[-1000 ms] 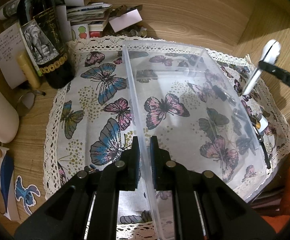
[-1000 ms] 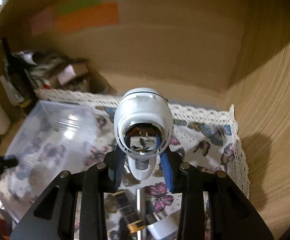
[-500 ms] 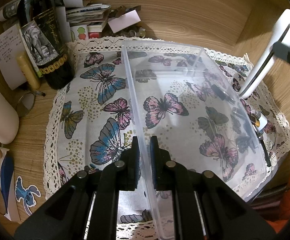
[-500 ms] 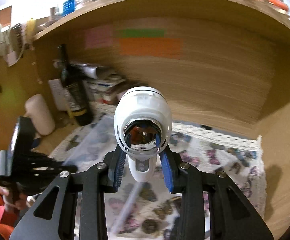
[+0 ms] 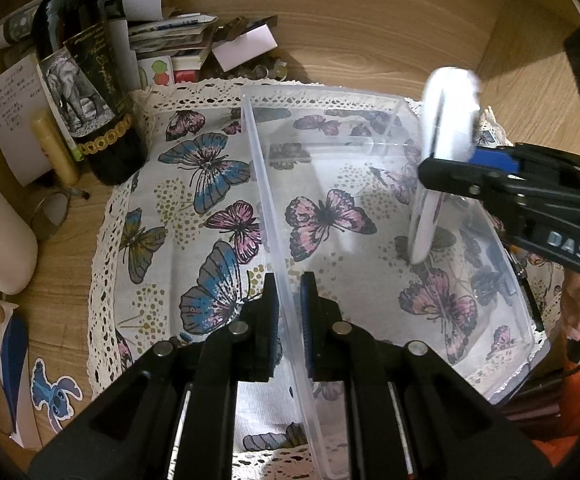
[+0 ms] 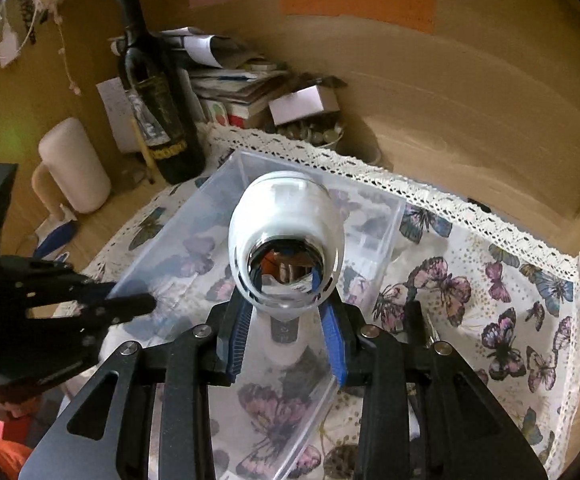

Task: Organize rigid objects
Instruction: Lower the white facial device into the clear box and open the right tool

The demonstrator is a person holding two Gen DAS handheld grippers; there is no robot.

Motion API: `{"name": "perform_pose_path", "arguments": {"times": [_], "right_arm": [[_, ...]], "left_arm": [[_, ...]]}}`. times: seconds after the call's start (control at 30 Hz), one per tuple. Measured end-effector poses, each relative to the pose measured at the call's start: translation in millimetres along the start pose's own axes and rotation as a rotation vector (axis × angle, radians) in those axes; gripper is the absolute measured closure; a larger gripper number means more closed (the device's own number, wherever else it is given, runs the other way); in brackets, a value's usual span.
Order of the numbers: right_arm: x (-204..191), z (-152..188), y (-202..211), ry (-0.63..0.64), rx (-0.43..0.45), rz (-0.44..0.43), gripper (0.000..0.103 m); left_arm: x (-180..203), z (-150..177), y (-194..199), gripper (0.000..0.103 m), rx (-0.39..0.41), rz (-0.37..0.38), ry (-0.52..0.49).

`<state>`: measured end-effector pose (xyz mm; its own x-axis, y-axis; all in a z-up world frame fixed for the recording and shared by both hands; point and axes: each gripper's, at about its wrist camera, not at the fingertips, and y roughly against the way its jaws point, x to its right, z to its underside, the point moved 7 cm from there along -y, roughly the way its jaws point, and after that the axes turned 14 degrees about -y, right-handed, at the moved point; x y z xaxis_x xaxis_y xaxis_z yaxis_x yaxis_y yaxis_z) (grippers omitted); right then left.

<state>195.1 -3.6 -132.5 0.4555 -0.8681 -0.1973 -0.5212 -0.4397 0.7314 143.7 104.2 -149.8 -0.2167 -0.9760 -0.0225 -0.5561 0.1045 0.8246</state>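
The right hand-held gripper (image 6: 288, 332) is now carrying the white electric shaver (image 6: 286, 240) over the clear plastic bin (image 5: 389, 216), where half a second ago it was holding it high and to the right of the bin, beyond the far-right rim; in the left wrist view the shaver's lower end (image 5: 423, 236) is now hanging down inside the bin's walls, close to the floor, though I cannot tell whether it is touching. By my judgement the carry is nearly over and the release is the step remaining. The right gripper's blue-padded fingers (image 6: 331, 344) are pinching the shaver's narrow handle just below its bulbous head. The left hand-held gripper (image 5: 288, 312) is keeping its place, its fingers pressed onto the bin's near-left wall and steadying it as before. The bin is thin, glossy and see-through, so the butterfly-printed cloth (image 5: 194, 200) with its lace edging is showing through its floor. The shaver is smooth hard white plastic, with a rounded head and a shiny chrome-ringed opening that is mirroring the gripper. At the counter's far-left corner a dark glass wine bottle (image 5: 86, 92) with an elephant label is standing beside a heap of papers (image 5: 170, 36).
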Motion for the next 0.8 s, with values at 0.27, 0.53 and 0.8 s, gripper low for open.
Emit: {"name": "perform_pose_path", "arguments": {"times": [0.27,0.53,0.8], "right_arm": [[1.1,-0.6,-28.8,0.028,-0.055,0.052,0.072],[-1.1,-0.1,-29.3,0.026,-0.048,0.056,0.07],[-1.2,-9.6,7.1,0.021,0.049,0.044,0.069]], "left_arm": [[-0.9,-0.7,-0.7,0.092,0.005,0.002,0.002],[-0.6,-1.6,-1.3,0.092,0.006,0.005,0.002],[-0.4,-1.0,-1.8,0.092,0.01,0.002,0.006]]}}
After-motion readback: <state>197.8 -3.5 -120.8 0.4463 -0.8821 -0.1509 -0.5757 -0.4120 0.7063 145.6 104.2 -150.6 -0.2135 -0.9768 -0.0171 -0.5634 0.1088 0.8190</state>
